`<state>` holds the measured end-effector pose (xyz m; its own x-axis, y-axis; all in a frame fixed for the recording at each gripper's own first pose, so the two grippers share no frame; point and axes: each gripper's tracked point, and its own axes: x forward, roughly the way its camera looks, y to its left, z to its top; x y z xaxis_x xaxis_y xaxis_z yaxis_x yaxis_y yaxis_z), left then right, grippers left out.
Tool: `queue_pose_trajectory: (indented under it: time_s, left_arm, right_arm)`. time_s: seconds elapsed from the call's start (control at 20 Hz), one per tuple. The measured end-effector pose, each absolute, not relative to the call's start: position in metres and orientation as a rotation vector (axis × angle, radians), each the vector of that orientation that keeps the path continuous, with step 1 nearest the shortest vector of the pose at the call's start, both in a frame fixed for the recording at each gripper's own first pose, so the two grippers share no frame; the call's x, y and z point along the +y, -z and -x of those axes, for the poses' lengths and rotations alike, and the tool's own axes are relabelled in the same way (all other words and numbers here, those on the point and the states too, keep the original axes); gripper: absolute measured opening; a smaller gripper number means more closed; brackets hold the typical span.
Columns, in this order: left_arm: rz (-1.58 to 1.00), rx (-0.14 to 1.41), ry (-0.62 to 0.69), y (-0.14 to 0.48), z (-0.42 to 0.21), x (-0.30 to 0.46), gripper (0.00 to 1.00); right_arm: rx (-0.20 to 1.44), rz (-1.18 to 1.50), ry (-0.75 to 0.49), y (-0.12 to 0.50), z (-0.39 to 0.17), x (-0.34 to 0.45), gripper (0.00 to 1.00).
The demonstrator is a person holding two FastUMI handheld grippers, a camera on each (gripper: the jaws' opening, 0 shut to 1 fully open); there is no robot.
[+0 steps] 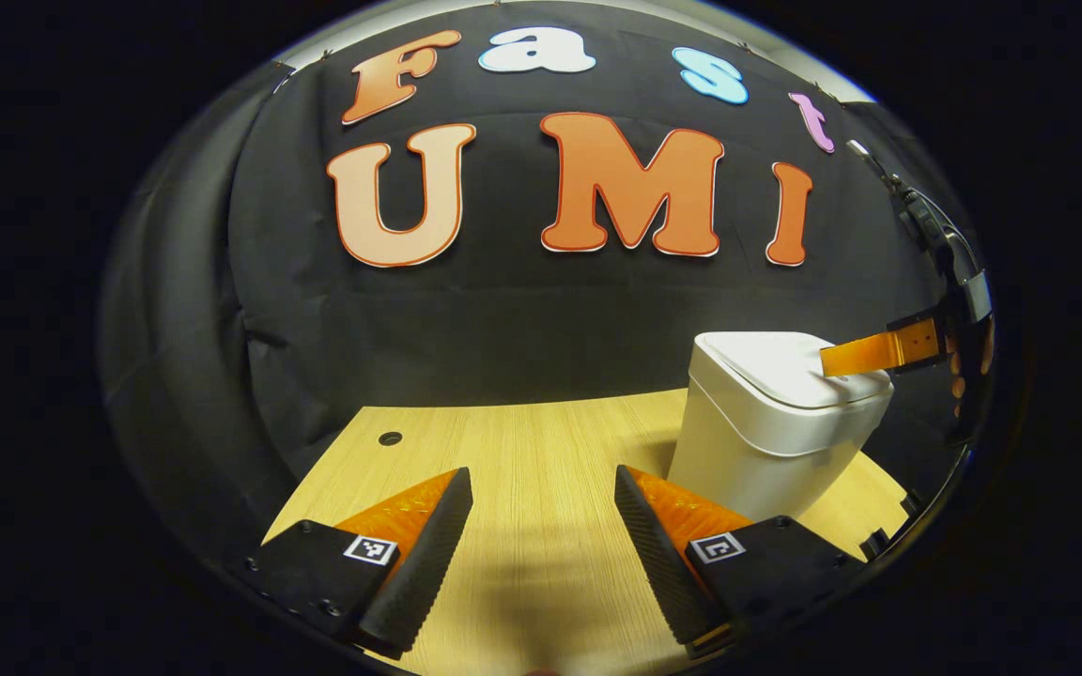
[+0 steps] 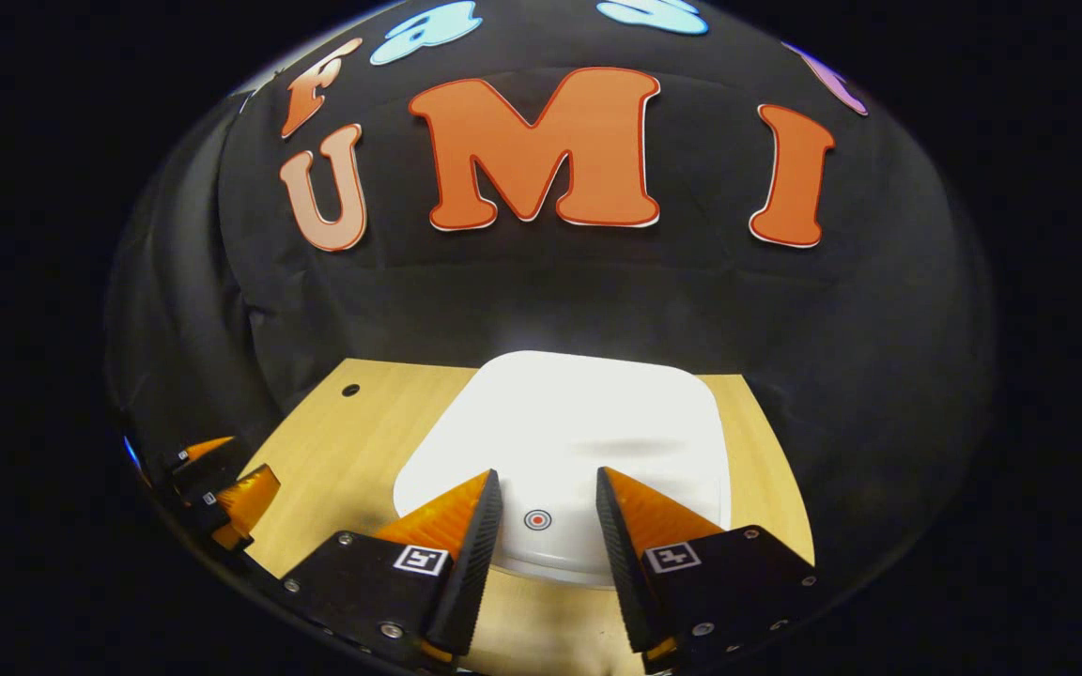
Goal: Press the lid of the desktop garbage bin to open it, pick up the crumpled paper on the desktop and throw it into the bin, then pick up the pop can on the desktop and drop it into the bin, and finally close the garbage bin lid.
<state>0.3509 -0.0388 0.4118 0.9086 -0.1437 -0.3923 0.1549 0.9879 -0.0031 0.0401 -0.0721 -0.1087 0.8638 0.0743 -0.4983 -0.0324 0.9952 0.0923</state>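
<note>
A staged recording booth is shown rather than a lived-in room. A black cloth wall [image 1: 522, 319] is hung in folds directly behind a light wooden desk [image 1: 541, 469], and the desk's back edge is met by it. A round cable hole [image 1: 391, 438] is cut near the desk's far left corner, as on office furniture. A white lidded bin [image 1: 766, 432] is stood on the desk toward its right side, close to the cloth. Printed square markers [image 2: 421, 560] are fixed on handheld grippers above the desk's near edge.

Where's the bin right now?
The bin stands on the desk at the right of the left gripper view, lid shut; in the right gripper view it sits just beyond the right gripper.
</note>
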Motion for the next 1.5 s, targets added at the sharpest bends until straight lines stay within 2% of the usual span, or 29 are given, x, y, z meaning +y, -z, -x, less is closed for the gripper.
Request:
queue_pose_trajectory:
  time_s: [0.2, 0.35, 0.7, 0.75, 0.8, 0.9, 1.2, 1.5]
  left_arm:
    - [-0.033, 0.405, 0.176, -0.410, -0.355, -0.040, 0.97]
    - [-0.027, 0.413, 0.190, -0.407, -0.356, -0.040, 0.97]
    - [-0.040, 0.378, 0.196, -0.422, -0.360, -0.026, 0.98]
    - [-0.037, 0.367, 0.193, -0.426, -0.362, -0.022, 0.98]
    - [-0.034, 0.358, 0.188, -0.429, -0.363, -0.018, 0.96]
    - [-0.024, 0.342, 0.177, -0.438, -0.365, -0.008, 0.98]
    - [0.006, 0.264, 0.146, -0.468, -0.375, 0.010, 0.97]
    - [0.012, 0.100, 0.095, -0.526, -0.387, 0.033, 0.97]
  right_arm:
    - [0.525, -0.095, -0.031, 0.110, -0.037, -0.071, 0.47]
    - [0.550, -0.072, -0.015, 0.118, -0.029, -0.066, 0.40]
    - [0.496, -0.065, -0.011, 0.111, -0.026, -0.062, 0.40]
    - [0.489, -0.069, -0.007, 0.113, -0.024, -0.061, 0.41]
    - [0.479, -0.072, 0.002, 0.111, -0.025, -0.060, 0.49]
    - [0.454, -0.074, 0.009, 0.109, -0.026, -0.055, 0.80]
    - [0.329, -0.067, -0.027, 0.085, -0.029, -0.024, 0.97]
    - [0.186, -0.074, -0.055, 0.054, -0.038, 0.009, 0.97]
